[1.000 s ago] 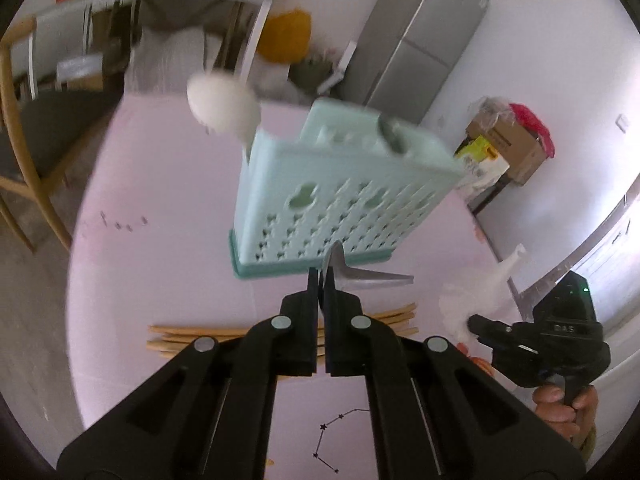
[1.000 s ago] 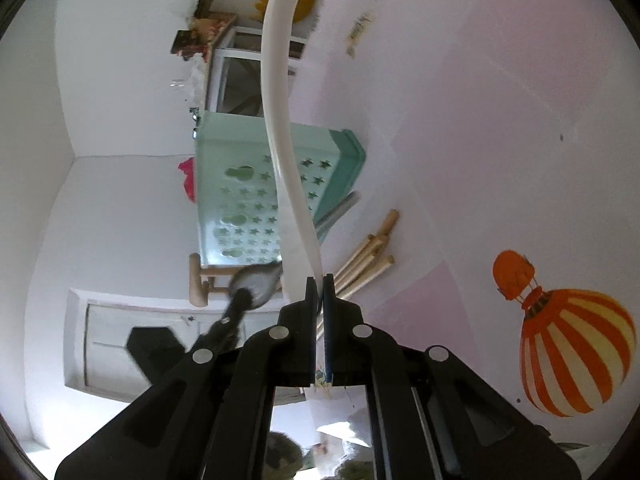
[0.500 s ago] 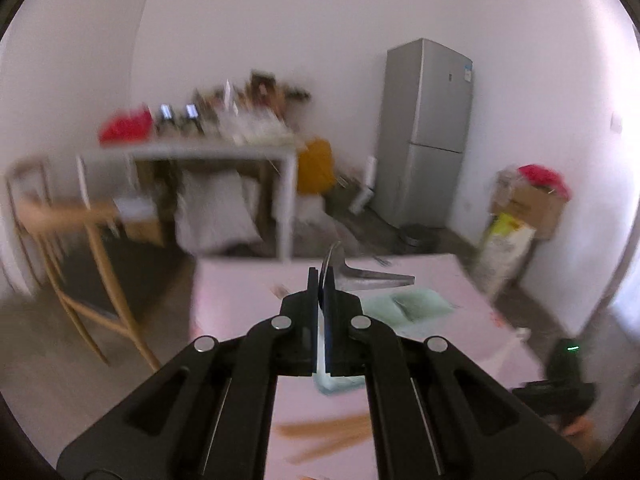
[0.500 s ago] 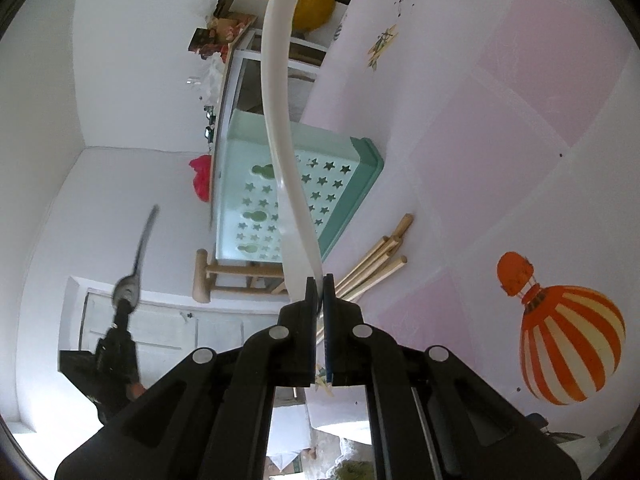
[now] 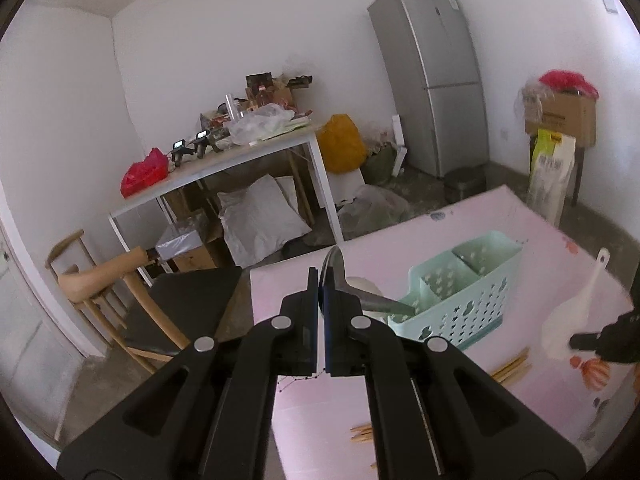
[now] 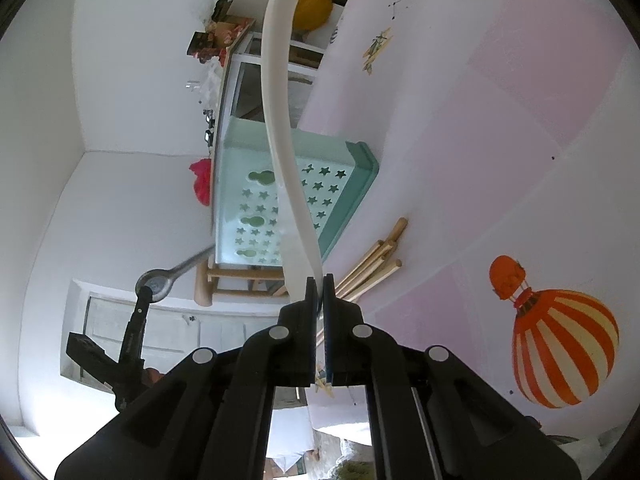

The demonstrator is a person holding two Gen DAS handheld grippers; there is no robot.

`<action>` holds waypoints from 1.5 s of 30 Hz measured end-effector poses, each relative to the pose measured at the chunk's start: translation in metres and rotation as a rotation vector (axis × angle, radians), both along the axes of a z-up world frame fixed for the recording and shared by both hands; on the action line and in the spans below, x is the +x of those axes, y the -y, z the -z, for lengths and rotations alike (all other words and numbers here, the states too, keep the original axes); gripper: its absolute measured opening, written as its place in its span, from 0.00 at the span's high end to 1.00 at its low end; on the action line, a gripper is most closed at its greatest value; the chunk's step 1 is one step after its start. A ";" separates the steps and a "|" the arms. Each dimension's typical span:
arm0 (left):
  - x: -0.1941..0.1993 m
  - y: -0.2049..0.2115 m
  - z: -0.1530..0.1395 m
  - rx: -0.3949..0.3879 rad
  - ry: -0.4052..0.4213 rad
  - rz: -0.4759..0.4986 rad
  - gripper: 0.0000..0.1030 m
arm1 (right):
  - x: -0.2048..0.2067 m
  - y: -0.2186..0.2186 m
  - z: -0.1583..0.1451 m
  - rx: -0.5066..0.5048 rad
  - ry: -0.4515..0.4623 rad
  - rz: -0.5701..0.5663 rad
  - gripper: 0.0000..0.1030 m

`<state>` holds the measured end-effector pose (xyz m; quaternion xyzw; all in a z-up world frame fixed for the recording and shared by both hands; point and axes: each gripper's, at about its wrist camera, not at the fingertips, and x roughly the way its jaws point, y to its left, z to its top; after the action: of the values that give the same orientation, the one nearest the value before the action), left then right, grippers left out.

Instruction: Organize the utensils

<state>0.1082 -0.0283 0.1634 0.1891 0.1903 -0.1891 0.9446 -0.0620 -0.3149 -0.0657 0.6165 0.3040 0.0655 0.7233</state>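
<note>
beside the perforated matt plastic basket (image 5: pixel 464 300): a glossy metal spoon (image 5: pixel 352 288), a smooth white plastic ladle (image 6: pixel 286 152), and bare wooden chopsticks (image 6: pixel 372 264).

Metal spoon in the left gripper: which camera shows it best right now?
The right wrist view: the metal spoon shows whole, bowl clamped in the left gripper, handle toward the caddy. The left wrist view shows it edge-on, partly hidden behind that gripper.
</note>
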 end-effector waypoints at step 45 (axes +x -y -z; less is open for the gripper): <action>0.053 -0.035 0.055 -0.361 -0.297 0.010 0.70 | 0.096 -0.076 -0.061 0.460 0.394 -0.362 0.97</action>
<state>0.1616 0.0065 0.1089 -0.0119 0.2895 -0.2507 0.9237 0.0337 -0.2389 -0.0046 0.6749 0.2402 0.3770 0.5870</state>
